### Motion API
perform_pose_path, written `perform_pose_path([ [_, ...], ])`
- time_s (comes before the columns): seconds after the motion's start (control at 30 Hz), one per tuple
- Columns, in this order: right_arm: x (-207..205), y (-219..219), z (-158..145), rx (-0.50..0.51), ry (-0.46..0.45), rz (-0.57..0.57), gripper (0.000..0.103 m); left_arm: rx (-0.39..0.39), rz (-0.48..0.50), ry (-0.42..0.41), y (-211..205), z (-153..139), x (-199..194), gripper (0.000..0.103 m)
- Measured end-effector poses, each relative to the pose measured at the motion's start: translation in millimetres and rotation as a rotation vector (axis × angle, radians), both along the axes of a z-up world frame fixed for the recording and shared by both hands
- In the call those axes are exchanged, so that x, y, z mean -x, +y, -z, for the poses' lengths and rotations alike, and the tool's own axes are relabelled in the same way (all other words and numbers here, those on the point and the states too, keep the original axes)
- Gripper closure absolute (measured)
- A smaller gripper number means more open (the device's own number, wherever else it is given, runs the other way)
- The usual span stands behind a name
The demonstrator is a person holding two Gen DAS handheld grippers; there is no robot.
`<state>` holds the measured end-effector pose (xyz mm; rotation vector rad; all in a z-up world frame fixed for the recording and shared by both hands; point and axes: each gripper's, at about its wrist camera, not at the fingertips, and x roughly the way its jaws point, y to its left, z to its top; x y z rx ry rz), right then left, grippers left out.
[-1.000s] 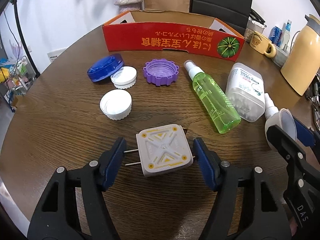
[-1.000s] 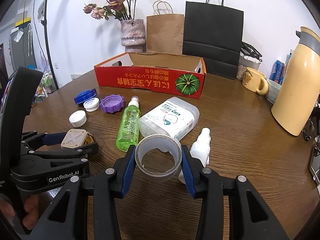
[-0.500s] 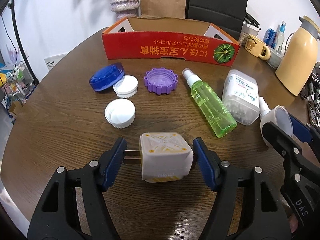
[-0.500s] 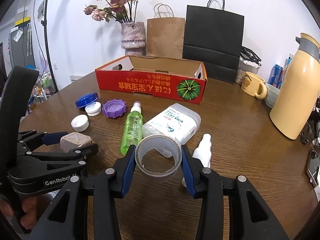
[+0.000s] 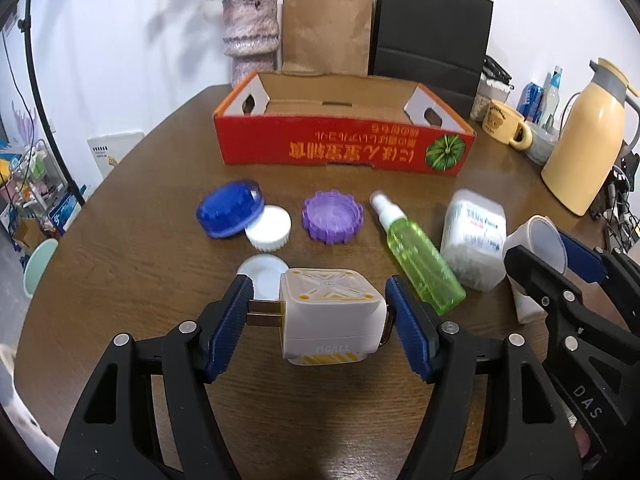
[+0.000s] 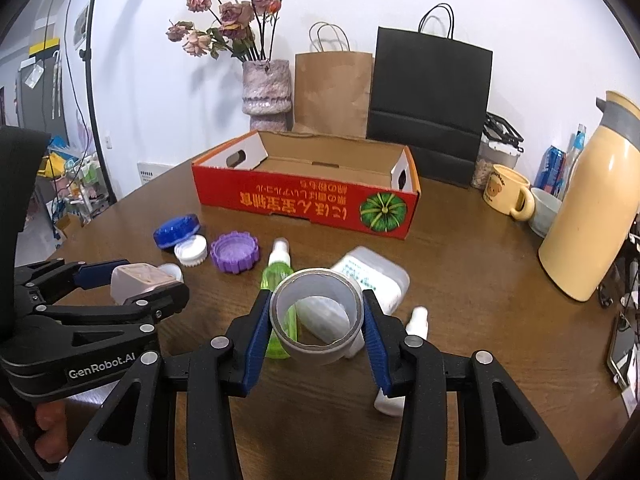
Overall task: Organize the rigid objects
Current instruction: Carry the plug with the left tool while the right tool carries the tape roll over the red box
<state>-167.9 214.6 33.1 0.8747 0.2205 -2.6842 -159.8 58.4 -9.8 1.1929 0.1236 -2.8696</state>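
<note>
White charger (image 5: 330,316) gripped by left gripper (image 5: 320,334) | right gripper (image 6: 316,330) clamps cup (image 6: 316,320)

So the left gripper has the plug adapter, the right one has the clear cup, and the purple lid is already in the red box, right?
Not quite. The purple lid lies on the table in front of the red box, as the left wrist view shows. The left gripper does hold the plug adapter, the right gripper the clear cup.
</note>
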Motion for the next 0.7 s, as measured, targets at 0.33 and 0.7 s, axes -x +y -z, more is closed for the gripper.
perform_pose_path([
  [0.33,19.1,-11.2,-17.5,0.01,0.031,0.012,0.056,0.008,-0.004,0.07,-15.7,-29.8,18.0,0.038],
  [0.7,58.9,-23.8,-42.7,0.032,0.079,0.019,0.056,0.003,-0.004,0.135,-24.9,-58.9,51.4,0.038],
])
